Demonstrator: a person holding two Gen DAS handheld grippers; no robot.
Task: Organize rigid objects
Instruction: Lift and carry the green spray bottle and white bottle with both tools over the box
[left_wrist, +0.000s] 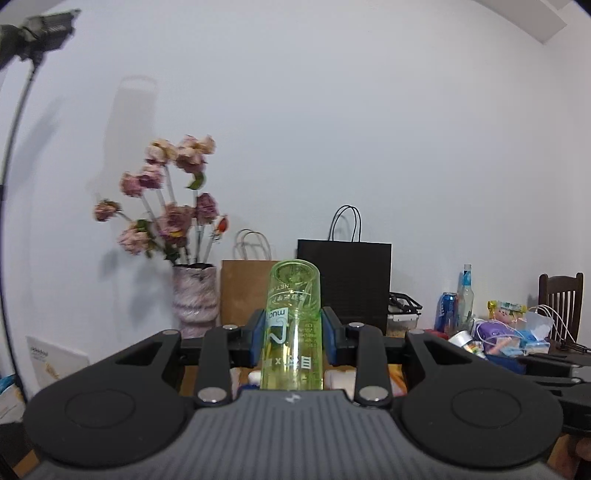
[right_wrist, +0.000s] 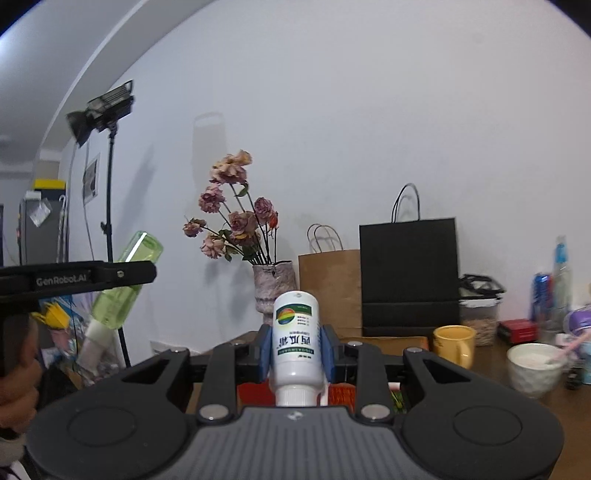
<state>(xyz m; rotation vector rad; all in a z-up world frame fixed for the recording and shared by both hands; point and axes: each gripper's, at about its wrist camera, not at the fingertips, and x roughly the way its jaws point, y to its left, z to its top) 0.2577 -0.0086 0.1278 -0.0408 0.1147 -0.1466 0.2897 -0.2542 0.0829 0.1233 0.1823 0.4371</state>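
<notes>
Green clear bottle (left_wrist: 291, 328) in left gripper (left_wrist: 293, 332); white bottle (right_wrist: 295, 347) inverted

Translucent glossy green plastic is seen in the bottle (left_wrist: 291, 325); opaque glossy white plastic in the white bottle (right_wrist: 295, 343). Matt paper is shown by the black bag (right_wrist: 408, 277).

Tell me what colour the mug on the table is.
The mug is yellow, seen best in the right wrist view.
</notes>
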